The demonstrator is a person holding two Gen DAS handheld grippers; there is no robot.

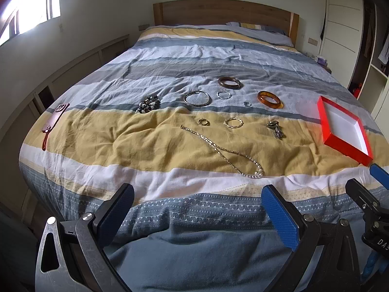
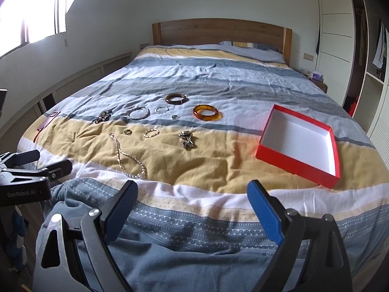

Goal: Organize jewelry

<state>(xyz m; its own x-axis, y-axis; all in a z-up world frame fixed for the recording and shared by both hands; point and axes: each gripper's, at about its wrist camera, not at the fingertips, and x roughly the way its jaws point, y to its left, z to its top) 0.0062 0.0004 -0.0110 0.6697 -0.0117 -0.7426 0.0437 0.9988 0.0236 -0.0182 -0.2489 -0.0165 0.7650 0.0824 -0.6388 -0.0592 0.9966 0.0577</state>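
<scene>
From the left wrist, the left tool hangs spread wide and empty over the bed's foot, jewelry laid beyond it, a chain necklace nearest. From the right wrist, the right tool gapes empty too, the red box ahead to its right.

Jewelry spread on bed, box at right w/ nothing in it, well apart from the pieces. Back row L to R: bead bracelet, hoop, small ring, bangle; another bangle behind them. Front row: ring, thin bangle, chain clump; necklace nearest the foot edge, strap far left.
</scene>
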